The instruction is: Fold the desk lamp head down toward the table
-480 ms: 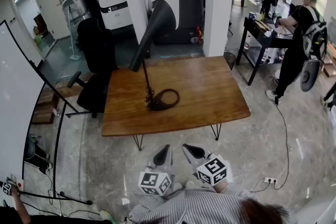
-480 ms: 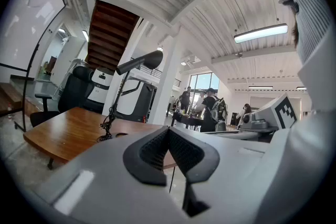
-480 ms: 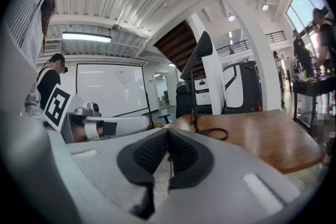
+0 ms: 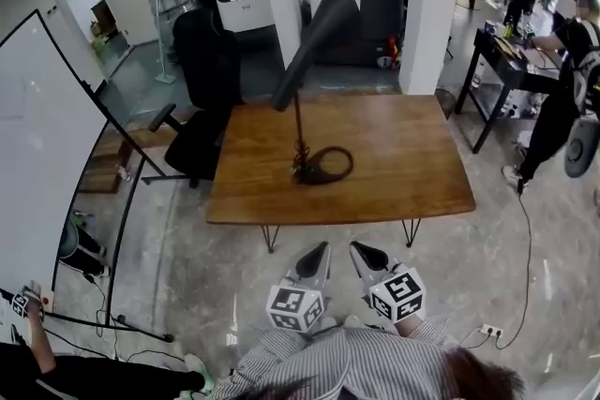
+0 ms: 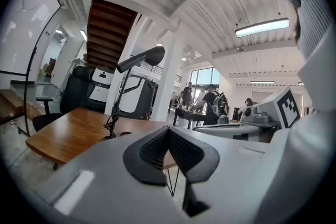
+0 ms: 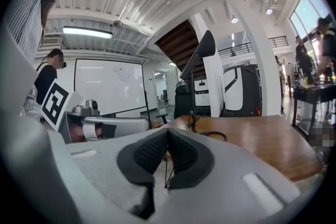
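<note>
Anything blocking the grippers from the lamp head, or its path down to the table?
Nothing visible. Left gripper and right gripper hang shut and empty short of the table; only floor lies between. Under the lamp head, only its own ring base.

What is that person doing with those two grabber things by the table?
A person in a striped shirt holds a gripper in each hand, just short of the wooden table. The left gripper and the right gripper are both shut and empty. On the table stands a black desk lamp, its head raised high on a slanted arm. Neither gripper touches it, so the head is not yet folded down.
</note>
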The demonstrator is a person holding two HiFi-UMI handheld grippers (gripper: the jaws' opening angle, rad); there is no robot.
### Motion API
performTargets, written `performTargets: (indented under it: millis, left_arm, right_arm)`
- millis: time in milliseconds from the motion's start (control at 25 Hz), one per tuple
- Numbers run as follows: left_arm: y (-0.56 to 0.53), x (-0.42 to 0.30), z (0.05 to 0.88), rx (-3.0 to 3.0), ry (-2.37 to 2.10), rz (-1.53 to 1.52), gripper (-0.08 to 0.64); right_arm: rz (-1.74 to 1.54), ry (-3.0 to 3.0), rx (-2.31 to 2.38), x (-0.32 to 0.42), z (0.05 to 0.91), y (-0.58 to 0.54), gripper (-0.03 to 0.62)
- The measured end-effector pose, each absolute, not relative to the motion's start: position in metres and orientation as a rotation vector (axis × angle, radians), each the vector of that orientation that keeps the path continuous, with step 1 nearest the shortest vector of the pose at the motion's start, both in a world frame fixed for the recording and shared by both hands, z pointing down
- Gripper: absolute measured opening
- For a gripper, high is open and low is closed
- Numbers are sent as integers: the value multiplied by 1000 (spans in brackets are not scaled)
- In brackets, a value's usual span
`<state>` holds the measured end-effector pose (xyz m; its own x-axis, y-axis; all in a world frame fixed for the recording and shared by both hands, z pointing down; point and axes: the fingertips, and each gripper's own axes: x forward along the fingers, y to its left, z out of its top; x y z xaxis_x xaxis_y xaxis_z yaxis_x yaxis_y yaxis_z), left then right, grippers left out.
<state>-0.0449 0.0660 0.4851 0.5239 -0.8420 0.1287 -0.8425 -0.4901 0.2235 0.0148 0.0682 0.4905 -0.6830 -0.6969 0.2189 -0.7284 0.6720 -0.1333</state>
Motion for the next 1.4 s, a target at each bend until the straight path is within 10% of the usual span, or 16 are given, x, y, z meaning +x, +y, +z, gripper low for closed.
performTargets:
  millis: [1400]
  left_arm:
    - [2,-51,517,2392,-1545,-30,2]
  right_arm:
    - [447,-2825,1012,21,526,3,2]
